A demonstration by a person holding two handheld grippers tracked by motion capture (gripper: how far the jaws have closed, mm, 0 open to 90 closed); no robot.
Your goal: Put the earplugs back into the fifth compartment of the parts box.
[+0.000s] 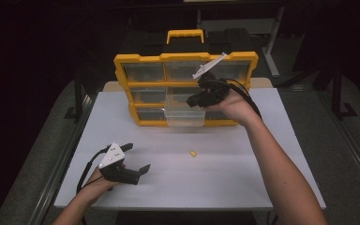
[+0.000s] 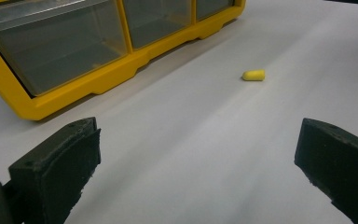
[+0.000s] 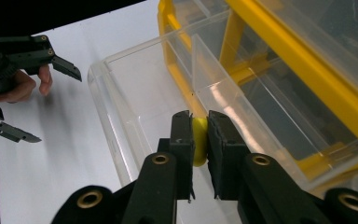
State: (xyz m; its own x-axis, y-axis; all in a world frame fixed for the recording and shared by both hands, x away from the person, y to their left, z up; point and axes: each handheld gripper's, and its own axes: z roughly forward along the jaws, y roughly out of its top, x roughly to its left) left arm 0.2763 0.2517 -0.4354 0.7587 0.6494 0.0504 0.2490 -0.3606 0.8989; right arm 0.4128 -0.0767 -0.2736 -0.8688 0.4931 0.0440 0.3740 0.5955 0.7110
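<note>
Right claw [image 3: 199, 140] grips a small yellow plug [image 3: 199, 142], its two black pads pressed against the plug's sides, and hovers over a clear drawer [image 3: 121, 121] that is pulled out of the yellow organiser [image 1: 186, 58]. In the right gripper view the plug sits above the drawer's bare bottom, near the clear divider [image 3: 214, 88] that crosses it. In the high view the right claw [image 1: 193, 101] is seen at the organiser's front, just above that pulled-out drawer [image 1: 184, 118] in the lowest row.

A second yellow plug [image 1: 193, 153] lies loose on the white worktop [image 1: 243, 183], roughly at its middle, well apart from the organiser and from both claws. The left gripper view shows the same plug [image 2: 253, 74] lying on its side ahead of the jaws.

Left claw [image 1: 137, 158] rests near the worktop's front left corner, its jaws spread wide with nothing between them. The organiser stands at the back edge of the worktop, its yellow handle [image 1: 185, 34] on top.
</note>
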